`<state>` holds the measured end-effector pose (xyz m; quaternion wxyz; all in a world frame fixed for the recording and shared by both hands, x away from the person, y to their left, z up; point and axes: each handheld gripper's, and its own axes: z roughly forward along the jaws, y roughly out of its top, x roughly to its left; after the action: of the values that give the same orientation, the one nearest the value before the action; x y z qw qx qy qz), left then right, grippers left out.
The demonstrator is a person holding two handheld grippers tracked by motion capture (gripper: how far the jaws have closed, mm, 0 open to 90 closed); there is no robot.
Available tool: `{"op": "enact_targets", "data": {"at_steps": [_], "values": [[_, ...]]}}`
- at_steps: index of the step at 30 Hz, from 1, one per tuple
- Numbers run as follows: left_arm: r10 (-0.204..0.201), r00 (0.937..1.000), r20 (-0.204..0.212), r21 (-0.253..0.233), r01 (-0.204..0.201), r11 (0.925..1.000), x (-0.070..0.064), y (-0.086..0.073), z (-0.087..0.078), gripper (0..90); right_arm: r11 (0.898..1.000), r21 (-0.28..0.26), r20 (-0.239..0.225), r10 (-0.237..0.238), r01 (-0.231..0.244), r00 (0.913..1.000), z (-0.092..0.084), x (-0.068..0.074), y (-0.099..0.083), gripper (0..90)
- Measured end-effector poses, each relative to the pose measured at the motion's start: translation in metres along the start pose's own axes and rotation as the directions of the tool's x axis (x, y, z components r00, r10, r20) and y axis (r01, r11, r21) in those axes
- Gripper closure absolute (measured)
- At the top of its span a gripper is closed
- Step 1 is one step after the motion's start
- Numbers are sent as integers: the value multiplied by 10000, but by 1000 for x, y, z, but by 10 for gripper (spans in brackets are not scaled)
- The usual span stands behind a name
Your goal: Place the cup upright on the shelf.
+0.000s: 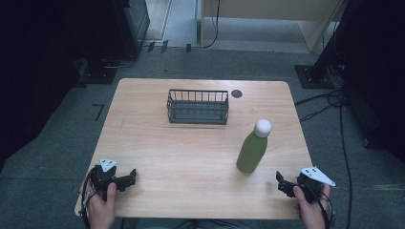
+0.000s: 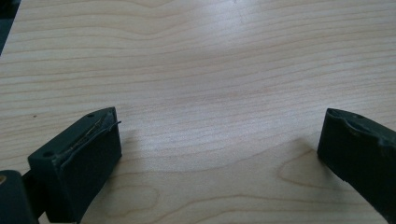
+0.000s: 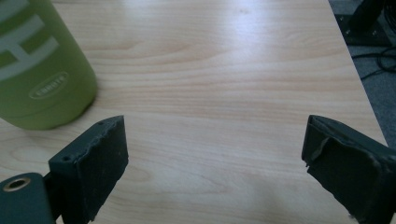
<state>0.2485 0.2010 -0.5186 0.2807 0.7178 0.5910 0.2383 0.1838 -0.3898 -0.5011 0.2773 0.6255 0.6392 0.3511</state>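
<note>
Bottle (image 1: 252,151), green, stands upright on counter (image 1: 191,157) near right hand-held gripper (image 1: 282,182); left hand-held gripper (image 1: 131,176) well apart. Both hand-held grippers spread wide, holding nothing.

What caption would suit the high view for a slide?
Two hand-held grippers, left gripper and right gripper, wait open near a green bottle and a wire basket on a wooden table.

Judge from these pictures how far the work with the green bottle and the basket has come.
Nothing looks done yet: the bottle stands upright on the table, apart from the basket. Nothing is in hand; the right tool is open beside it, the left tool open too. Grasping and moving remain.
</note>
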Motion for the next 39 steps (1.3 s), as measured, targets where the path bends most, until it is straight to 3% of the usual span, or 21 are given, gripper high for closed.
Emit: {"op": "enact_targets", "data": {"at_steps": [5,17,25,39], "values": [[0,10000,-1,0,0,10000,0,0,0,0,9991,-237,-493,-374,362,9981,-2,15,5,92],[1,10000,0,1,-1,10000,0,0,0,0,9978,-379,-926,-570,537,9941,-3,34,10,102],[2,10000,0,2,-2,10000,0,0,0,0,9964,-461,-1656,-775,708,9831,-6,50,15,125],[0,10000,0,-1,0,10000,0,0,0,0,9922,-757,-2513,-1150,989,9611,-4,78,27,129]]}}
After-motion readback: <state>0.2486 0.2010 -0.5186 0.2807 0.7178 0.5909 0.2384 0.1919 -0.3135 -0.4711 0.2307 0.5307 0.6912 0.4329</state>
